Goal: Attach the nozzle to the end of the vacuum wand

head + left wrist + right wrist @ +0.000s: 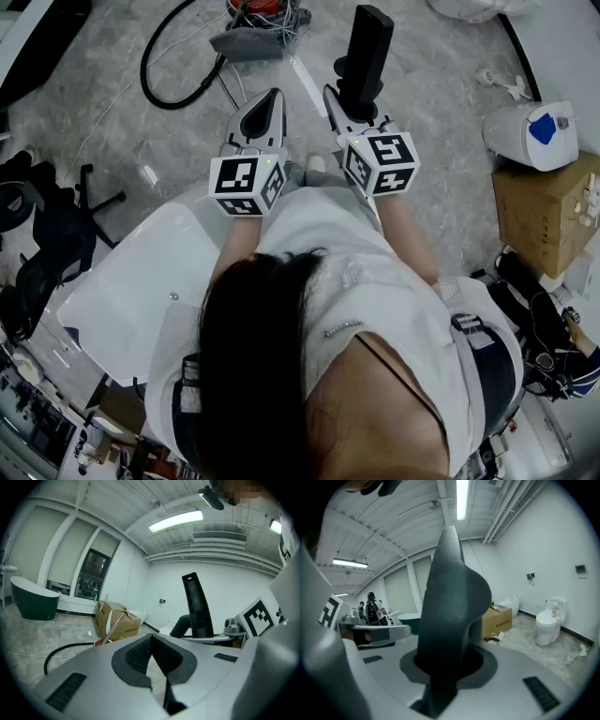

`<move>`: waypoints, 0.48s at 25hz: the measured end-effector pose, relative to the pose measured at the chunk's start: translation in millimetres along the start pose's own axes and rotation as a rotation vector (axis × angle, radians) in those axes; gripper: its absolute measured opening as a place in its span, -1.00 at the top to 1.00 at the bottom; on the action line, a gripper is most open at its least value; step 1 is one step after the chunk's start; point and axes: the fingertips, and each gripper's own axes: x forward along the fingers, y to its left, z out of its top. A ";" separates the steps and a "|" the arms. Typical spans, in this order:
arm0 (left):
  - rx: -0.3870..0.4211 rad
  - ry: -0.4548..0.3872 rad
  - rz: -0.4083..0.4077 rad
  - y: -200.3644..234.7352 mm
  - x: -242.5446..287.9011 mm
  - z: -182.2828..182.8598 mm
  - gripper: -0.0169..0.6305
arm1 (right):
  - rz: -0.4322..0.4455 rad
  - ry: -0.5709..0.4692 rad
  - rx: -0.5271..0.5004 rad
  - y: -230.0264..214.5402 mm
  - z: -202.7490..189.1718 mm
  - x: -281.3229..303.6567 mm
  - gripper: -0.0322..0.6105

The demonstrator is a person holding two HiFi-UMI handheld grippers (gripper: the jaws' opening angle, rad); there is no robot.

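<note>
two smooth grey grippers: the right gripper (pixel 445 667) has its jaws clenched on a matte black, flattened, curved nozzle (pixel 450 597) standing upright over the mottled floor (pixel 422 187); the left gripper (pixel 157 660) has its ribbed jaws pressed together, empty.

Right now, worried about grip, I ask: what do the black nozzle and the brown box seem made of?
The nozzle is probably moulded hard plastic: black, matte, with a faint sheen on its smooth curves. The box looks like cardboard, judging by its dull brown faces and folded edges.
</note>
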 end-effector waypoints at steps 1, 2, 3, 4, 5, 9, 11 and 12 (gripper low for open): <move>-0.005 0.004 0.000 -0.5 2.8 -0.6 0.94 | -0.003 0.003 -0.002 -2.0 -1.2 0.3 0.60; -0.008 0.008 0.000 -0.9 5.4 -1.3 0.94 | -0.006 0.006 -0.004 -3.7 -2.5 0.6 0.60; -0.011 0.012 0.002 -1.0 7.5 -2.1 0.94 | -0.008 0.009 -0.006 -5.1 -3.7 1.1 0.60; -0.013 0.016 0.004 -1.0 9.1 -3.0 0.94 | -0.009 0.012 -0.009 -5.9 -4.4 1.7 0.60; -0.013 0.019 0.006 -0.8 10.2 -3.7 0.94 | -0.009 0.013 -0.012 -6.5 -4.6 2.4 0.60; -0.009 0.032 0.002 2.4 12.1 -5.5 0.94 | -0.007 0.016 -0.020 -2.4 -2.8 7.2 0.60; -0.011 0.035 -0.005 5.8 11.0 -5.2 0.94 | 0.011 0.011 -0.002 4.5 -1.8 10.1 0.60; -0.013 0.034 -0.009 7.8 10.8 -4.8 0.94 | 0.020 0.006 0.010 7.9 -0.9 11.6 0.60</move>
